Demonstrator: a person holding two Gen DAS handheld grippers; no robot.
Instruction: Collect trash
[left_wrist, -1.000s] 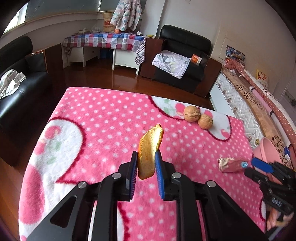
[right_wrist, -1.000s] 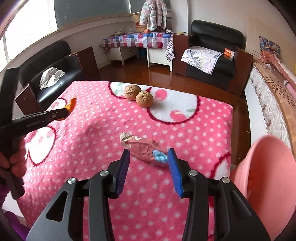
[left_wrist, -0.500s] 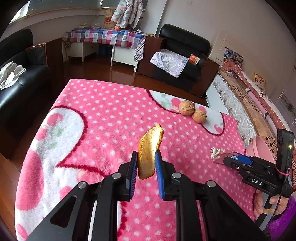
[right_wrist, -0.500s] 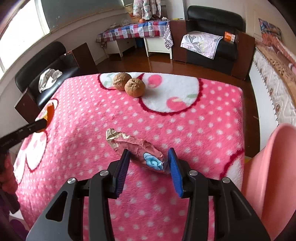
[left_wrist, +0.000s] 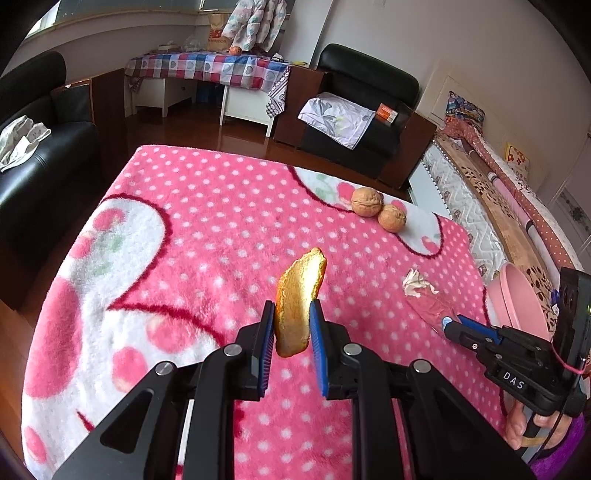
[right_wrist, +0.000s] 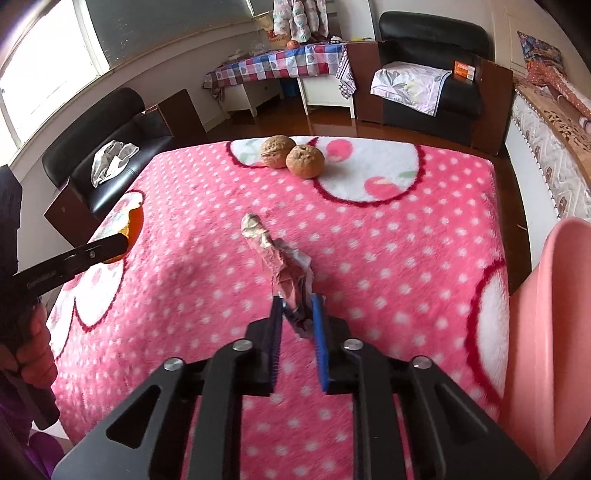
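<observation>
The right gripper (right_wrist: 297, 317) had just closed onto the crumpled wrapper (right_wrist: 284, 266) at table centre, while the left gripper (left_wrist: 293, 325) gripped the orange peel (left_wrist: 299, 299), leaving both ready for the pink bin (right_wrist: 546, 332) at three o'clock.

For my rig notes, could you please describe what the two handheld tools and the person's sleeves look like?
Both the left tool and the right tool are matte black angular frames with silver screws and blue ribbed pads. The right one's body bears white "DAS" lettering and a thin pink cord. The sleeve is purple.
</observation>
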